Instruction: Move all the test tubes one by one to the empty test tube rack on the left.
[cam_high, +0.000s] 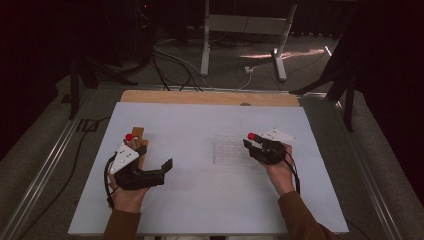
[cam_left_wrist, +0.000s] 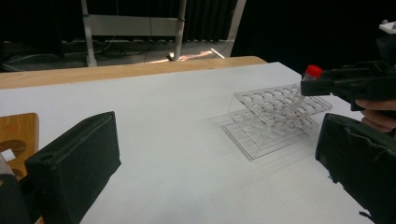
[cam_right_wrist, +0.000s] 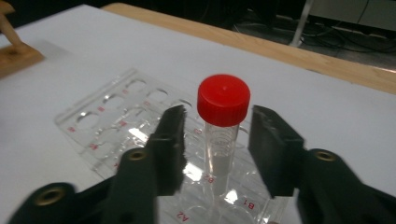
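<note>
A clear tube with a red cap stands upright in a clear plastic rack, in a hole near the marks A2 and B1. My right gripper is open, one jaw on each side of the tube with a gap on the left. From above, the right gripper sits at the right end of the rack. My left gripper is open and holds nothing, its jaws spread wide beside a wooden stand that carries another red-capped tube.
The white table top has a bare wooden strip along its far edge. Beyond the table, cables and a metal frame lie on the dark floor. In the left gripper view, the rack lies ahead on the right.
</note>
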